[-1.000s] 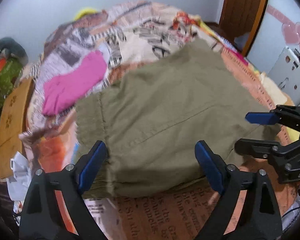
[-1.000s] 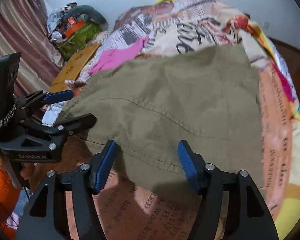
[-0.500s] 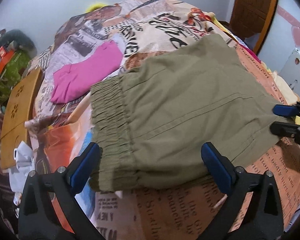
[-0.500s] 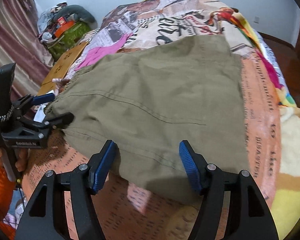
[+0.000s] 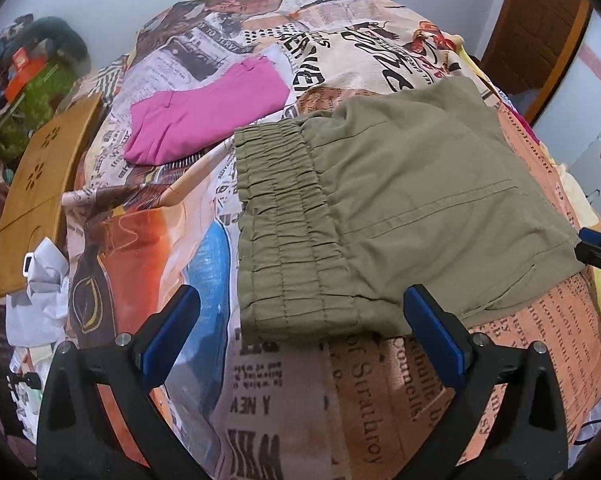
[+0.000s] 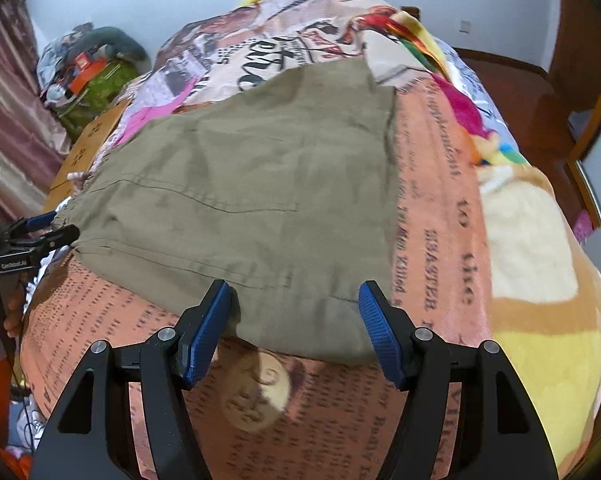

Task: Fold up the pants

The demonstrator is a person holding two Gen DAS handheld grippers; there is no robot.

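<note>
Your left gripper (image 5: pixel 302 334) has its fingers spread wide, holding nothing; right gripper (image 6: pixel 294 330) half-spread, holding nothing. The folded pants (image 5: pixel 400 208) lie mid-frame on the bed (image 5: pixel 284 400), pink cloth (image 5: pixel 204 116) upper left.

Blanket (image 5: pixel 284 392) newsprint reads "of Stratbroy", perhaps; also "DISASTER" (image 6: pixel 434 268), "Men Killed"; rest too blurred.

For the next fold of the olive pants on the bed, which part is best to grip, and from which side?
Probably the near corner of the elastic waistband of the olive pants, approached from the near bed edge. There the layers end in a thick, ridged hem slightly overhanging the blanket, so the open left tool could likely slide one finger under.
</note>
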